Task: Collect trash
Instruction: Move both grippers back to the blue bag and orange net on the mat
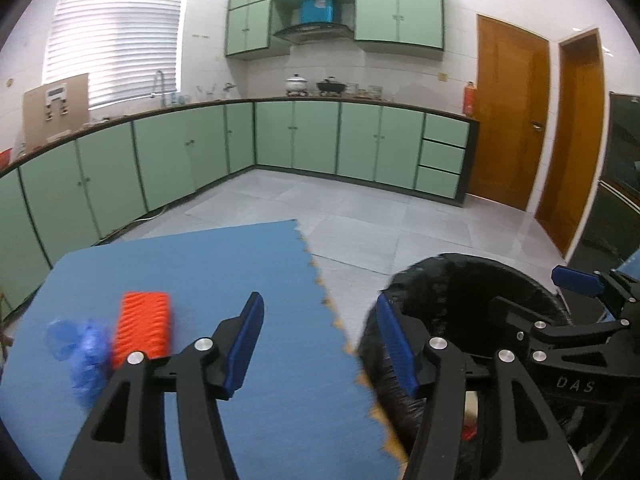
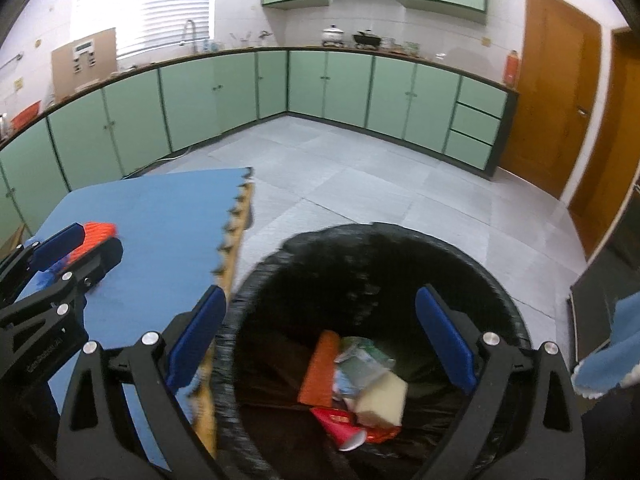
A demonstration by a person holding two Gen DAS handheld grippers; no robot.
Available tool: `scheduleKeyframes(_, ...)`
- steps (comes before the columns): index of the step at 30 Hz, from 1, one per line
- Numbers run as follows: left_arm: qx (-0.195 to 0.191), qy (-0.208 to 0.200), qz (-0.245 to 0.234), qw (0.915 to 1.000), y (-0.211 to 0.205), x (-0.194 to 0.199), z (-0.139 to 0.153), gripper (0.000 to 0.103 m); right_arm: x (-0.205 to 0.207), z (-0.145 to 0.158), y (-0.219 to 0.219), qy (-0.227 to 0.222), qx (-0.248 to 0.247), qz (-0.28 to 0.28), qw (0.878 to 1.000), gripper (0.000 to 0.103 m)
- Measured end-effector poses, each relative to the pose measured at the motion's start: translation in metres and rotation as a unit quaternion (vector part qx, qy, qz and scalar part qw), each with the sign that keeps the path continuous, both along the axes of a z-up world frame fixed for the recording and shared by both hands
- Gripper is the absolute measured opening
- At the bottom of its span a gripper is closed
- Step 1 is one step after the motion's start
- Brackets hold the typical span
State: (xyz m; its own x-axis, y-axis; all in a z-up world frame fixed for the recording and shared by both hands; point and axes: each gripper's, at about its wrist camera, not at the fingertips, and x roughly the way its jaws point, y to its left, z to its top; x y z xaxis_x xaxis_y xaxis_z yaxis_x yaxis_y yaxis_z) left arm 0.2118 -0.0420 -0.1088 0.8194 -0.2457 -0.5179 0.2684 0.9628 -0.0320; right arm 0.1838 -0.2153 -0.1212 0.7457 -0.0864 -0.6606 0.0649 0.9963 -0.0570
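An orange ribbed block (image 1: 141, 330) and a crumpled blue plastic bag (image 1: 82, 354) lie on the blue foam mat (image 1: 200, 272). My left gripper (image 1: 320, 344) is open and empty, straddling the mat's right edge, to the right of the block. A bin with a black liner (image 2: 372, 264) stands beside the mat; it also shows in the left wrist view (image 1: 472, 280). My right gripper (image 2: 320, 336) is open and empty above the bin. Inside lie an orange piece (image 2: 320, 368), a pale block (image 2: 382, 400), a red wrapper (image 2: 340, 424) and crumpled packaging (image 2: 360, 364).
Green kitchen cabinets (image 1: 300, 140) run along the far walls, with a grey tiled floor (image 1: 360, 216) between. Wooden doors (image 1: 512, 128) stand at the right. A dark cabinet (image 1: 624, 184) is at the far right. Blue cloth (image 2: 612, 348) shows at the right edge.
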Motion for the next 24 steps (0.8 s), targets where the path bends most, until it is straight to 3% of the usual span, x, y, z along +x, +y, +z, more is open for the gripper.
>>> scheduleKeyframes(16,0.028,0.001,0.126,0.9916,0.135,-0.016,-0.011,0.058,0.019,0.002,0.106,-0.007,0.002,0.079,0.997,0.093)
scheduleKeyframes(24,0.038,0.017,0.155,0.9871,0.166,-0.011,-0.029,0.059,0.028,-0.011,0.145,-0.004,0.007,0.105,0.994,0.093)
